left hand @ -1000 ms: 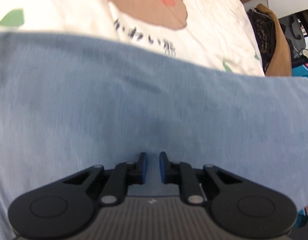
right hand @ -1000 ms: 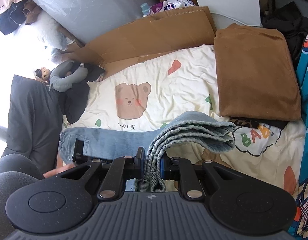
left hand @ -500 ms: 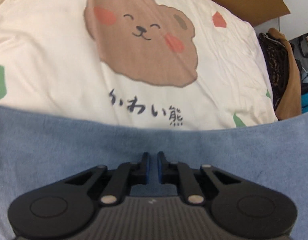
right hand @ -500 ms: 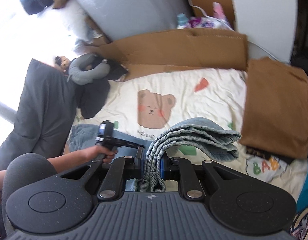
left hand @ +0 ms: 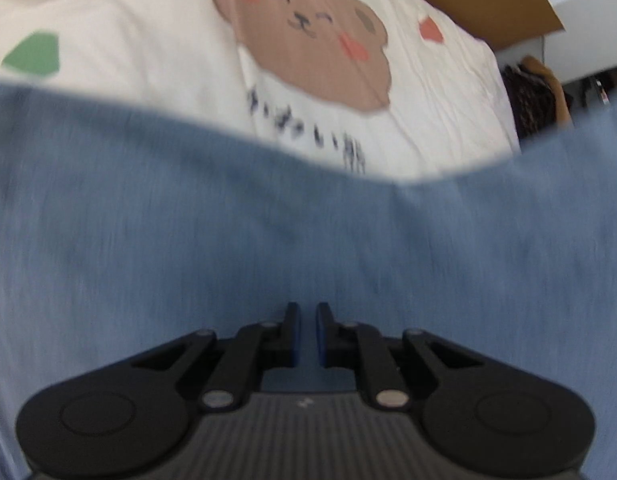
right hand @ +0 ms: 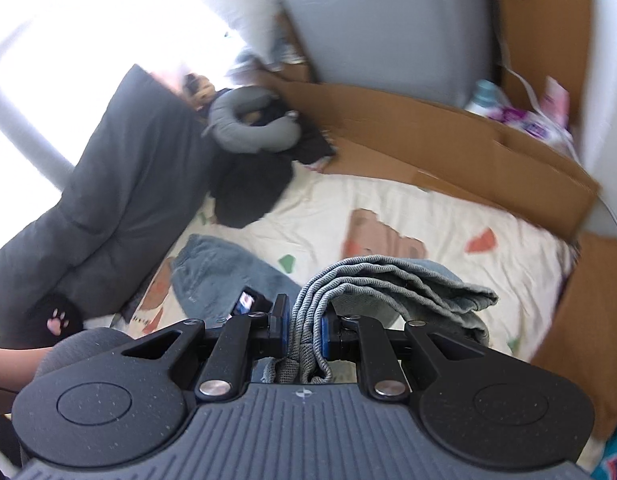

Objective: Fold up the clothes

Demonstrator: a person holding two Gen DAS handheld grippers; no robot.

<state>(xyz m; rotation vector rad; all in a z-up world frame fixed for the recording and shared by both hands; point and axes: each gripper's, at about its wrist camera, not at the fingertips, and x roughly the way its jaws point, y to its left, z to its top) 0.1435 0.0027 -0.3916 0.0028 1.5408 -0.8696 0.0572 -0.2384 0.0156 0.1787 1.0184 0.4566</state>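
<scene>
In the left wrist view, the left gripper (left hand: 306, 334) sits at the bottom centre of the frame, its two blue-padded fingers drawn close with only a narrow slit between them. Blurred blue denim shows through that slit, but whether the pads actually pinch it cannot be told. The jeans (left hand: 268, 248) fill the whole lower and middle band of the picture as a broad blue sheet, its upper edge curving across the frame. Above that edge lies the cream bedsheet (left hand: 128, 40), printed with a brown bear face (left hand: 308, 36) at upper centre, a green shape at upper left and a red shape at upper right. A strip of brown cardboard (left hand: 488, 0) runs along the top right corner.

In the right wrist view, the right gripper (right hand: 302, 330) at lower centre is clamped on a bunched, several-layer fold of the jeans (right hand: 388, 284), the cloth squeezed between both pads and trailing down behind them. The held bundle stretches from the pads toward the right of the frame, raised over the bedsheet (right hand: 448, 280). Another part of the jeans lies flat on the sheet at centre left. A dark grey quilt (right hand: 120, 196) covers the left side, a grey neck pillow (right hand: 252, 128) rests at upper centre left, and cardboard (right hand: 448, 148) crosses the upper right. A bare forearm (right hand: 12, 364) enters at the lower left edge.
</scene>
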